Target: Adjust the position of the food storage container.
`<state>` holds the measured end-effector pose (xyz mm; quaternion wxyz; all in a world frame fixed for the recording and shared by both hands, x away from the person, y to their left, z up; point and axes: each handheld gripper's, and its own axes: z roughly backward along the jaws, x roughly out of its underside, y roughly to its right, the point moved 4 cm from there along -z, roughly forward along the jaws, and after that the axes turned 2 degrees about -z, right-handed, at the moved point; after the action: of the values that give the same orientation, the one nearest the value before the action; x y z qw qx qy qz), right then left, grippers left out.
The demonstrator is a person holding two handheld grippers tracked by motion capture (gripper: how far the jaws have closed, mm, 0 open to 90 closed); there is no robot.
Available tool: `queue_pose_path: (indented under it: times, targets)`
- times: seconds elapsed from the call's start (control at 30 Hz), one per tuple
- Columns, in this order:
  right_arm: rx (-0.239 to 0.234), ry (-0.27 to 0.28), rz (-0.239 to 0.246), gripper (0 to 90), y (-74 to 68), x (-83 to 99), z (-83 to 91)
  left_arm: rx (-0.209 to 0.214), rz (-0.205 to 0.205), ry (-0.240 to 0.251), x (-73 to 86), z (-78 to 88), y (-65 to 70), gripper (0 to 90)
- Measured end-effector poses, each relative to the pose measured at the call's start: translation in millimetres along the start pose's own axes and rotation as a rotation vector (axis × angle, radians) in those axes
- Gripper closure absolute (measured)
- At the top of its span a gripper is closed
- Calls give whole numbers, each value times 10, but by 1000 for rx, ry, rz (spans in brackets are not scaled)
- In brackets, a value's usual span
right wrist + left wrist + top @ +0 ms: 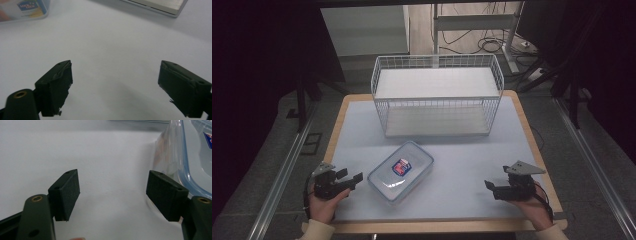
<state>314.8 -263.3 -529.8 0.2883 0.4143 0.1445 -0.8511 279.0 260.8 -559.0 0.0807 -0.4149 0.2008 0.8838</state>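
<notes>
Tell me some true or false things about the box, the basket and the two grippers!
1. The box has its lid on. True.
2. The box sits inside the basket. False: it lies on the table, in front of the basket.
3. The left gripper is squeezing the box. False: its jaws are open and nothing is between them; the box is just beside one jaw.
4. The right gripper is open and holds nothing. True.
5. The basket is full of toys. False: no toys can be seen in it.
</notes>
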Motion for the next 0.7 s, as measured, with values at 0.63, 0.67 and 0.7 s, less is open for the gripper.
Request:
queue_pose_path:
  times: [0.63,0.67,0.7]
  targets:
    - [-16,-5,8,167,-20,7,6,50,-20,25,-47,114,22,556]
    - [-15,-6,7,167,-15,9,3,60,-24,25,-54,124,24,636]
    - [-14,-7,5,168,-12,10,1,68,-27,21,-60,138,27,696]
